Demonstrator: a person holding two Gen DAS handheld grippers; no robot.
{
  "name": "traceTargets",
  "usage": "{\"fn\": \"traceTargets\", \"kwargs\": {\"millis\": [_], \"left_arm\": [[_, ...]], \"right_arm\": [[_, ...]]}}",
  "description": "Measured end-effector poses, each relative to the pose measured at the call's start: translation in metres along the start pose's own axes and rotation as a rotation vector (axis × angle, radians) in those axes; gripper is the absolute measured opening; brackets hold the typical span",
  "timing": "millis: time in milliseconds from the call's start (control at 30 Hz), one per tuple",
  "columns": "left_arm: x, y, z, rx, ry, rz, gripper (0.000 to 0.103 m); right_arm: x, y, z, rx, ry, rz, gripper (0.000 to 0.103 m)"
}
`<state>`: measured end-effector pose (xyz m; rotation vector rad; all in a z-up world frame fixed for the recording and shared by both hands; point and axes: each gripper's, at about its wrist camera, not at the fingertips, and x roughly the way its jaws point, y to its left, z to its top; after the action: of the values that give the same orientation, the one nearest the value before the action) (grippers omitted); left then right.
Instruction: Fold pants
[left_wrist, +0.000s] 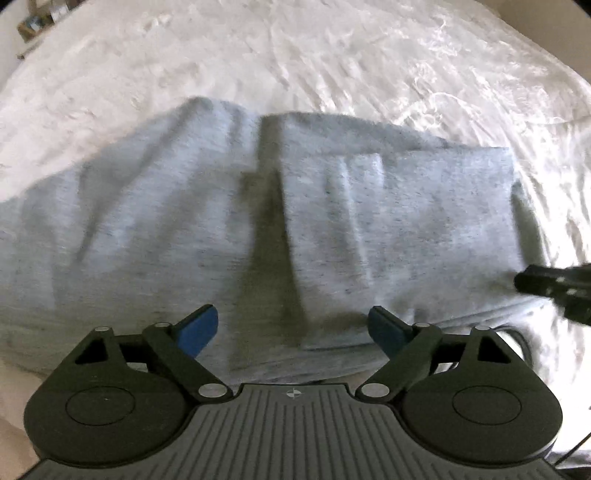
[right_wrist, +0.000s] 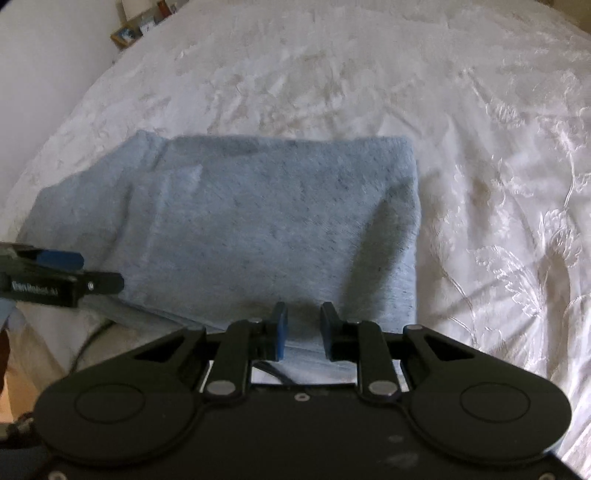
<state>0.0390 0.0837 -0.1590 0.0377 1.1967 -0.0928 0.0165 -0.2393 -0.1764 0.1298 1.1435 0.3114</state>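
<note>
The left gripper hangs low over the near edge of the bed with its jaws spread wide, the blue pads angled outward and nothing between them. The right gripper sits at the same near edge further to the right, its jaws drawn close but with a narrow gap between the pads, and whether they pinch anything cannot be told. Each shows in the other's view from the side: the right one's dark tip at the left camera's right edge, the left one level at the right camera's left edge.
</note>
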Motion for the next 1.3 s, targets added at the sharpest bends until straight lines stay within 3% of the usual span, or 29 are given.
{"fn": "traceTargets", "kwargs": {"millis": [133, 367, 467, 567, 633, 833, 1000, 1300], "left_arm": [[-0.015, 0.025, -0.005, -0.051, -0.021, 0.034, 0.089], [-0.037, 0.090, -0.010, -0.164, -0.056, 0.101, 0.088], [-0.043, 0.118, -0.010, -0.179, -0.071, 0.114, 0.088], [-0.049, 0.142, -0.009, -0.189, -0.079, 0.123, 0.088], [-0.050, 0.156, -0.007, -0.192, -0.089, 0.119, 0.088], [-0.050, 0.194, -0.001, -0.195, -0.102, 0.104, 0.088], [-0.046, 0.219, 0.004, -0.200, -0.102, 0.084, 0.088], [-0.036, 0.261, 0.004, -0.226, -0.082, 0.015, 0.086]], "right_arm": [[-0.001, 0.035, 0.015, -0.023, -0.041, 0.050, 0.023], [0.023, 0.097, 0.035, -0.045, -0.034, 0.102, 0.023], [0.043, 0.127, 0.035, -0.052, 0.015, 0.110, 0.023], [0.073, 0.149, 0.033, -0.010, 0.129, 0.089, 0.023], [0.078, 0.164, 0.038, -0.028, 0.115, 0.059, 0.023], [0.079, 0.199, 0.087, 0.002, -0.016, 0.086, 0.023], [0.109, 0.221, 0.139, 0.046, -0.067, 0.091, 0.023], [0.195, 0.232, 0.188, 0.103, -0.013, -0.012, 0.020]]}}
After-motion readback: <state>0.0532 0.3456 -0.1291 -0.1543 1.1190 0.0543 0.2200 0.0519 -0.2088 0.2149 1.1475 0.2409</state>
